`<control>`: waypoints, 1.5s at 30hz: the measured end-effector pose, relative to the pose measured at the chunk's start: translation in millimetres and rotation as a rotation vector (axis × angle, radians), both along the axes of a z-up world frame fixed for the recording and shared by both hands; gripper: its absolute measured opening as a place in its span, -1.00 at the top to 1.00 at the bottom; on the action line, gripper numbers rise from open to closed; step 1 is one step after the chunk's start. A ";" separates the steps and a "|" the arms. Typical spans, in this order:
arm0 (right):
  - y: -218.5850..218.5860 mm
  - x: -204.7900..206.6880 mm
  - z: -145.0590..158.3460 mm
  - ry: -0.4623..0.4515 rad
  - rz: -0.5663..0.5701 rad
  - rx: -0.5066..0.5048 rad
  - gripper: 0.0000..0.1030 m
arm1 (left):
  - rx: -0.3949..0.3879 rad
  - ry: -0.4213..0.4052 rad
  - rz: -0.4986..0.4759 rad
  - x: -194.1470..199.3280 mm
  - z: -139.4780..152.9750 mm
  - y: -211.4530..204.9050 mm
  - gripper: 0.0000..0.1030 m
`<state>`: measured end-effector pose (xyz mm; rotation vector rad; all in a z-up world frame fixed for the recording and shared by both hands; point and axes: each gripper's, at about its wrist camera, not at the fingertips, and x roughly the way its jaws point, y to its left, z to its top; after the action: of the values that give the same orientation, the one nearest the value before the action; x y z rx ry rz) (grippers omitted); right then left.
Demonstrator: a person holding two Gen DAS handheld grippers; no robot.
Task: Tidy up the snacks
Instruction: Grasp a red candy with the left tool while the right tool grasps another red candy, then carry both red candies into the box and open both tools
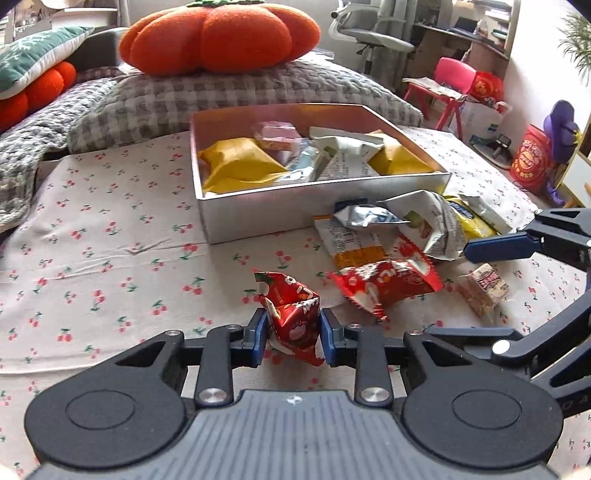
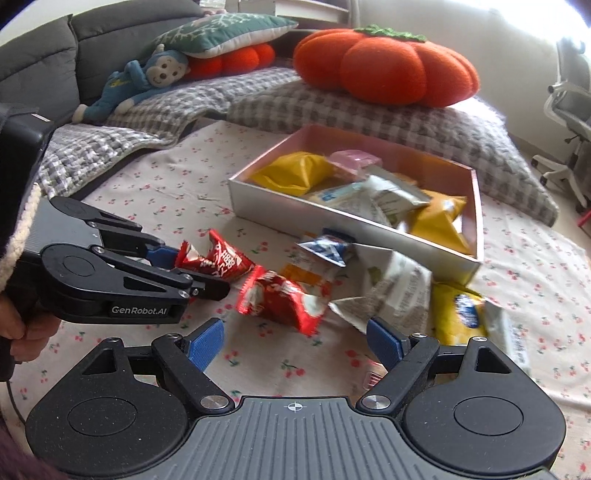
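In front of the box (image 1: 317,210), the left gripper (image 1: 291,326) pinches a red snack packet (image 1: 293,314), which should lift clear over the box's near wall, while the right gripper (image 2: 295,341), fingers wide and empty, hovers by a second red packet (image 2: 280,301).

Pretty lived-in room: dark grey sofa (image 2: 110,33) behind, white office chair (image 1: 369,33) by a cluttered desk (image 1: 461,40), daylight washing out the right side.

"GenRobot.AI" stands in pale letters on the side of the left gripper (image 2: 207,275), seen left of the right gripper's own fingers. Print on the snack wrappers (image 2: 280,299) ahead is too blurred to read
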<state>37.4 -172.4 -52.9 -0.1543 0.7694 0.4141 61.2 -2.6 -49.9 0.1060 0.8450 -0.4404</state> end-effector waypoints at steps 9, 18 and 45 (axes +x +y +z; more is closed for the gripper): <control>9.3 22.3 -13.5 0.127 -0.052 0.041 -0.66 | -0.016 0.021 0.030 5.6 3.4 16.8 0.48; 12.8 41.3 -15.6 0.142 -0.134 0.094 -0.59 | -0.006 0.032 0.030 9.5 2.0 21.0 0.48; 5.1 33.1 -0.4 0.137 -0.148 0.182 0.18 | -0.019 0.024 0.018 7.8 8.6 23.6 0.50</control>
<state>70.4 -167.2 -53.3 0.1018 0.8670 0.3545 69.0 20.9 -41.4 0.0758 0.8646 -0.4335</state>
